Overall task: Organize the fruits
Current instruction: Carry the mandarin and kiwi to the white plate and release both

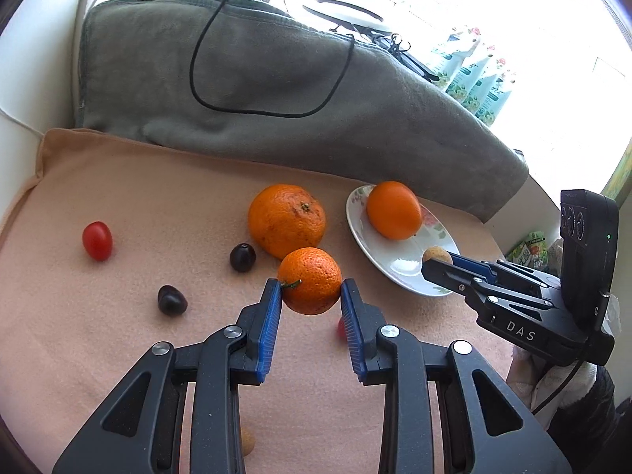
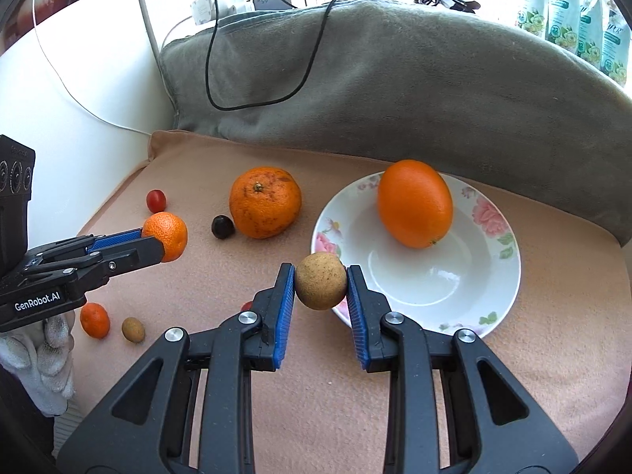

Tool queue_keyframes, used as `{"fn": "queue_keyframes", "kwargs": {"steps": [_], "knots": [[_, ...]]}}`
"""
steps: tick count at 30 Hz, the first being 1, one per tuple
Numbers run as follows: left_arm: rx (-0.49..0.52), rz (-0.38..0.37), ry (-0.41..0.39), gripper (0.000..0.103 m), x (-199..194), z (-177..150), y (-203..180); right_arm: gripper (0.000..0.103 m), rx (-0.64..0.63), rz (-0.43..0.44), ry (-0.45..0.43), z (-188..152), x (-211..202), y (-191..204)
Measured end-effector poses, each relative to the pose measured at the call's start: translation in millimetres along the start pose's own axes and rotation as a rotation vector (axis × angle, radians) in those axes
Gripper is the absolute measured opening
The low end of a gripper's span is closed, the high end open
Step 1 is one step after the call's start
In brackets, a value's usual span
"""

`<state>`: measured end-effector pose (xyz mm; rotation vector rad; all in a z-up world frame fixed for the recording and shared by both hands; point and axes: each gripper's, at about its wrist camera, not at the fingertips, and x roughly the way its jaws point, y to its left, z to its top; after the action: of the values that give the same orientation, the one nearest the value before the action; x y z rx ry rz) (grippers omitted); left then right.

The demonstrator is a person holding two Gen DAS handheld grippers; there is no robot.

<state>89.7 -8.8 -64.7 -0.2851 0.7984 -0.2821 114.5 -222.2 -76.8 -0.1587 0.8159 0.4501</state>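
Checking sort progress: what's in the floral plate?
One smooth orange lies in the floral plate. The right gripper and its tan longan cover the near-left rim.

The right gripper (image 2: pixel 320 282) holds a round tan fruit (image 2: pixel 320 281) between its blue pads, above the near-left rim of a white floral plate (image 2: pixel 501 292). A smooth orange (image 2: pixel 414 208) lies in the plate. At left, the left gripper (image 2: pixel 158 241) clamps a small mandarin (image 2: pixel 168 235), raised off the peach cloth (image 2: pixel 553 355). On the cloth lie a large mandarin (image 2: pixel 264 202), a dark fruit (image 2: pixel 222 226) just beside it, a cherry tomato (image 2: pixel 156 200), a small orange fruit (image 2: pixel 94 320) and a small brownish fruit (image 2: pixel 133 330).
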Motion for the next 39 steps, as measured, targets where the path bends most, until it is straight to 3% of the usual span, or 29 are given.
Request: {"fn": "queue_keyframes", "kwargs": {"steps": [20, 39], "knots": [[0.097, -0.067, 0.068, 0.029, 51.2, 10.1, -60.7, 0.028, 0.096, -0.076, 0.029, -16.1, 0.8, -63.7], [0.143, -0.072, 0.104, 0.029, 73.8, 13.4, -82.0, 0.028, 0.125, -0.075, 0.044, -16.3, 4.8, -75.6]]}}
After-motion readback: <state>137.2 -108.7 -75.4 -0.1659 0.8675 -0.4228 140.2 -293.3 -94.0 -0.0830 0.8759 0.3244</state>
